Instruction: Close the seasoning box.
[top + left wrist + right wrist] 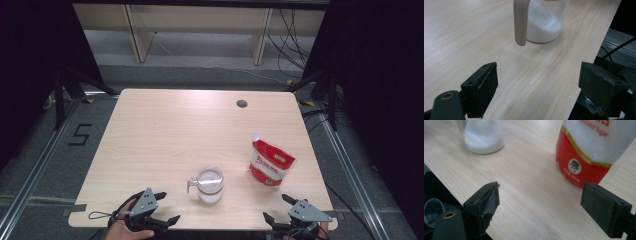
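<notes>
A clear glass cup (pixel 210 184) with a handle, partly filled with white sugar, stands near the table's front edge. In the left gripper view the cup (pixel 544 25) sits just ahead, its handle hanging toward the jaws. A red and white sugar pouch (pixel 270 162) stands upright to the cup's right. The right gripper view shows the pouch (pixel 596 150) close ahead and the cup (pixel 484 137) at upper left. My left gripper (pixel 166 207) is open at the front left edge, holding nothing. My right gripper (pixel 277 207) is open at the front right edge, holding nothing.
The wooden table (pixel 175 130) has a round cable hole (pixel 242 103) near its back edge. Dark curtains flank both sides. Shelving legs and cables lie on the floor beyond the table. A small clear plastic cup (pixel 432 207) shows below the table edge in the right gripper view.
</notes>
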